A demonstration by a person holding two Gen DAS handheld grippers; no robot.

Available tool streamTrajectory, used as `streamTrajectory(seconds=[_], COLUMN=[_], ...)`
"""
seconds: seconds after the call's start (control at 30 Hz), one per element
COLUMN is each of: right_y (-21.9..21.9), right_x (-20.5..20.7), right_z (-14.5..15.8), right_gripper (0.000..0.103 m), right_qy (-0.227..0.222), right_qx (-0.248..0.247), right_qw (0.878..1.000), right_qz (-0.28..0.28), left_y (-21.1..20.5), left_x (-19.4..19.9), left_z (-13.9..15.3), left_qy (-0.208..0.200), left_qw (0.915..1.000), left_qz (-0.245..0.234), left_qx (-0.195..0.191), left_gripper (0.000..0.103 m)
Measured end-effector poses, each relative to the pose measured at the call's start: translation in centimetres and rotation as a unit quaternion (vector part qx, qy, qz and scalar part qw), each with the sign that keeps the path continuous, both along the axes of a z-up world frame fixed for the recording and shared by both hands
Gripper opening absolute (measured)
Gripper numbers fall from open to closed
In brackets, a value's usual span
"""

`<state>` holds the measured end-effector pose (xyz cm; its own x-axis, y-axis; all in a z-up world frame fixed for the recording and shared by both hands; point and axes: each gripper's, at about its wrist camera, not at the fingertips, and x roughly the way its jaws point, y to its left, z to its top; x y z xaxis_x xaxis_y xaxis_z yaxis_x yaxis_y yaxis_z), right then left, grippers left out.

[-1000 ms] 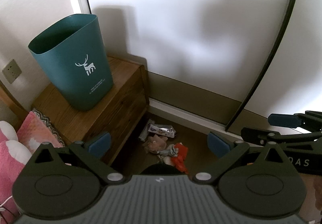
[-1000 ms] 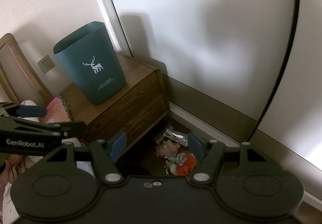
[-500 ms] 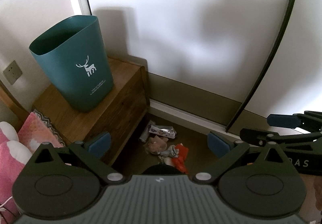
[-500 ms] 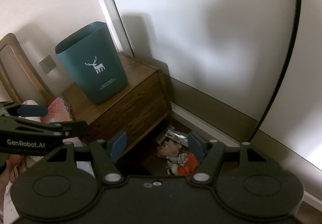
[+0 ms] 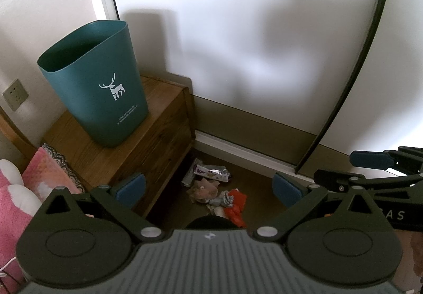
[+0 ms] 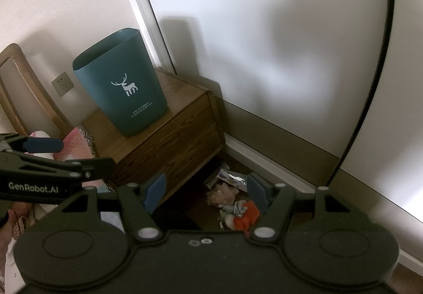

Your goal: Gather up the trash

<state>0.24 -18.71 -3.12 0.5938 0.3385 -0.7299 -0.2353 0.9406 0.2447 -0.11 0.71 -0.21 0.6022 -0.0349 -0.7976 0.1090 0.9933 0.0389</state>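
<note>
The trash [image 5: 215, 194] on the floor looks light and crinkly, so both grippers' wide-open, empty jaws should pinch a wrapper's edge.

The waste bin [image 5: 97, 90] stands on the nightstand [image 5: 148, 151], against the wall. The trash pile [image 5: 215, 194] lies on the floor [image 5: 261, 188] just right of the nightstand, before the wardrobe door [image 5: 238, 42]. A pillow [image 5: 50, 175] lies left of the nightstand.
</note>
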Motion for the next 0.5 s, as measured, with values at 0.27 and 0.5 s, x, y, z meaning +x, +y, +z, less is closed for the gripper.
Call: streamTrajectory(seconds=[0.27, 0.5], right_y=[0.01, -0.01], right_x=[-0.04, -0.03], right_z=[0.09, 0.07], right_gripper=[0.067, 0.067], right_qy=[0.000, 0.000], right_qx=[0.000, 0.000], right_qw=[1.000, 1.000], right_qz=[0.000, 0.000], left_y=[0.03, -0.04], left_x=[-0.15, -0.04], left_z=[-0.01, -0.03], left_qy=[0.000, 0.000], left_qw=[1.0000, 1.0000], left_qz=[-0.001, -0.001], left_qx=[-0.001, -0.001], left_gripper=[0.103, 0.103])
